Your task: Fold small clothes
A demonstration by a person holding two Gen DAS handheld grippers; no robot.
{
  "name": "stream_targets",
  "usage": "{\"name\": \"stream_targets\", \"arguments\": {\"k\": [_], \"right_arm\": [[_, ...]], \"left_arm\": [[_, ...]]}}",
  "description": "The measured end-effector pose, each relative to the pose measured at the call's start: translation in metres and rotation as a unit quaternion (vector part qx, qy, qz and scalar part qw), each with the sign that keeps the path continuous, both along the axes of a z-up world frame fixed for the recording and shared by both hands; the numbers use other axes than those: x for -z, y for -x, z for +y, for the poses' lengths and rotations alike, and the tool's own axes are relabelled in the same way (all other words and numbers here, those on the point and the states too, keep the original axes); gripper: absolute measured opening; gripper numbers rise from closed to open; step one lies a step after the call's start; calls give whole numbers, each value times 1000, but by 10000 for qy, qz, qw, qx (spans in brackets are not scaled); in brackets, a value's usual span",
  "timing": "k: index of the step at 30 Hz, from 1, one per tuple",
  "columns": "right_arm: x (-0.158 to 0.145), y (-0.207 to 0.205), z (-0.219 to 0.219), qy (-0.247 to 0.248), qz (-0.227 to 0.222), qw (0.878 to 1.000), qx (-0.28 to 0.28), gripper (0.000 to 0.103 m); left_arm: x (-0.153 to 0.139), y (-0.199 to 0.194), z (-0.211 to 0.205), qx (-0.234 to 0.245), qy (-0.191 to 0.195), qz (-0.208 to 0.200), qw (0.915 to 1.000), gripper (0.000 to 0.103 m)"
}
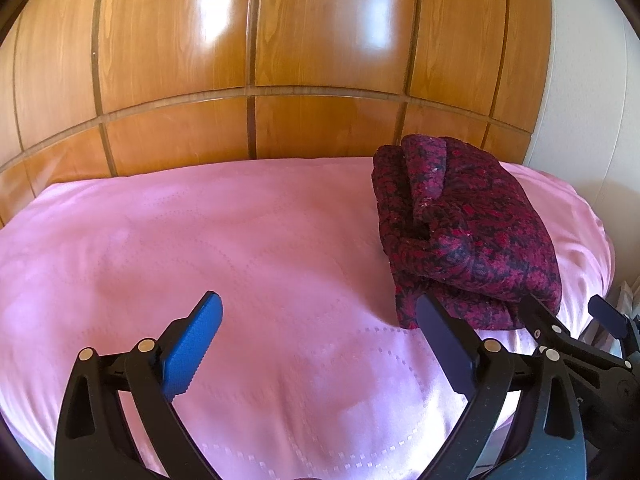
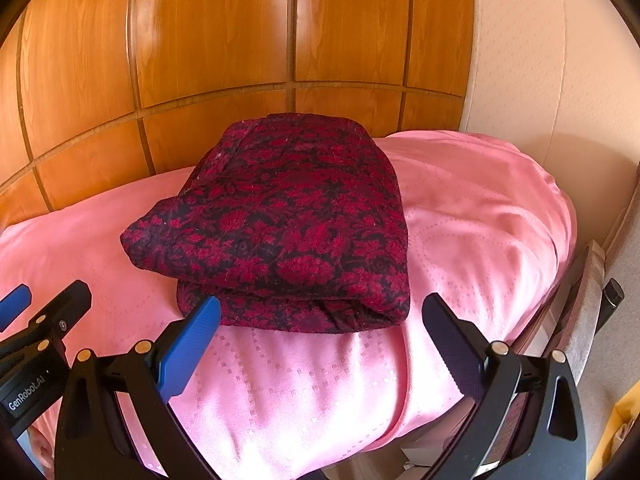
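A dark red and black patterned garment (image 2: 288, 224) lies folded in a thick bundle on the pink bedspread (image 2: 304, 392). In the left wrist view the garment (image 1: 464, 232) sits at the right. My left gripper (image 1: 320, 340) is open over bare bedspread (image 1: 200, 248), to the left of the bundle, with nothing between its blue pads. My right gripper (image 2: 320, 336) is open too, just in front of the bundle's near edge and holding nothing. In the left wrist view the right gripper (image 1: 568, 312) shows at the far right, and in the right wrist view the left gripper (image 2: 44, 300) shows at the far left.
A glossy wooden panelled wall (image 1: 256, 60) runs behind the bed. A pale wall (image 2: 540, 80) stands at the right. The bed's right edge (image 2: 568, 280) drops to furniture and floor clutter beside it.
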State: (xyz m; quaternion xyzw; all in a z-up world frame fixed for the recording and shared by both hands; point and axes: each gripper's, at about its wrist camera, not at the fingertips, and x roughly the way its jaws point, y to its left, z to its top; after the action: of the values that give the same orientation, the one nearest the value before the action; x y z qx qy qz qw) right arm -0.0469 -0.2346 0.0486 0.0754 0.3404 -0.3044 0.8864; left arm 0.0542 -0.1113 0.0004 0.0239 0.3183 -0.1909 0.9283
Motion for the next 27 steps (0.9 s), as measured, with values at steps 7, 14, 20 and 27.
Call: {"name": "stream_targets", "arguments": {"k": [7, 14, 20, 27], "right_arm": [[0, 1, -1, -35, -16, 10000, 10, 100], [0, 2, 1, -40, -8, 10000, -16, 100], [2, 1, 1, -52, 9, 10000, -24, 100], [-17, 10, -13, -173, -522, 9984, -137, 101]], "left_arm": [[-3, 5, -1, -50, 5, -73, 10000, 96], [-3, 6, 2, -101, -8, -97, 9999, 96], [-2, 6, 0, -57, -24, -166, 9998, 96], [3, 0, -1, -147, -67, -27, 9999, 96]]}}
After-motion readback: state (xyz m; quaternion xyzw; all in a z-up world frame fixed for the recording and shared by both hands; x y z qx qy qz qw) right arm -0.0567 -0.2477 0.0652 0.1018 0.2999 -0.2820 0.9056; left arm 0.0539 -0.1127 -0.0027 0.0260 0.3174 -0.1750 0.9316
